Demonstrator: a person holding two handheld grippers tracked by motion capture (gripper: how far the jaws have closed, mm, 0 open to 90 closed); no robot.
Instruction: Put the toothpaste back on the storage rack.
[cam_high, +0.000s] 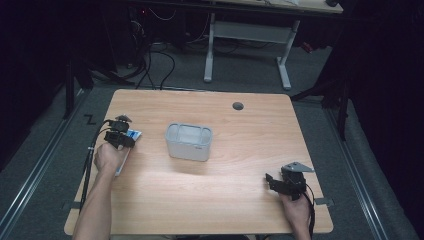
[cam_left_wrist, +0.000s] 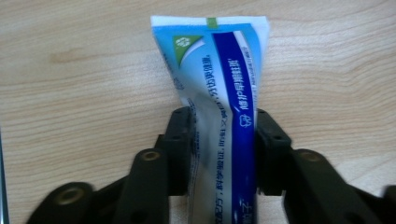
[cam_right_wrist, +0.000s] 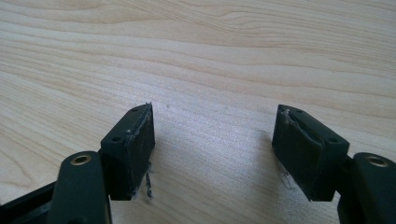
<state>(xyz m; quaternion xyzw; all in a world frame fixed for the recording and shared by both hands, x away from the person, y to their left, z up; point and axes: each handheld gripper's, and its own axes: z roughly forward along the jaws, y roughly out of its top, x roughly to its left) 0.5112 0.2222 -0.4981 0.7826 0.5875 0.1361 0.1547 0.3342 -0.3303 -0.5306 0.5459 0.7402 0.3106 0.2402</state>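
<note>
A blue and white toothpaste tube (cam_left_wrist: 219, 84) lies flat on the wooden table, its crimped end pointing away from me. My left gripper (cam_left_wrist: 223, 119) has a pad against each long side of the tube, so it is shut on it. In the high view that gripper (cam_high: 124, 138) is at the table's left side, with the tube's end (cam_high: 134, 134) poking out beyond it. My right gripper (cam_high: 271, 181) rests near the front right corner. Its jaws stand wide apart over bare wood in the right gripper view (cam_right_wrist: 215, 126), with nothing between them.
A grey rectangular bin (cam_high: 189, 141) stands at the middle of the table (cam_high: 240, 200), to the right of the tube. A round cable hole (cam_high: 238, 106) sits near the far edge. Beyond the table are a white desk frame (cam_high: 247, 32) and floor cables.
</note>
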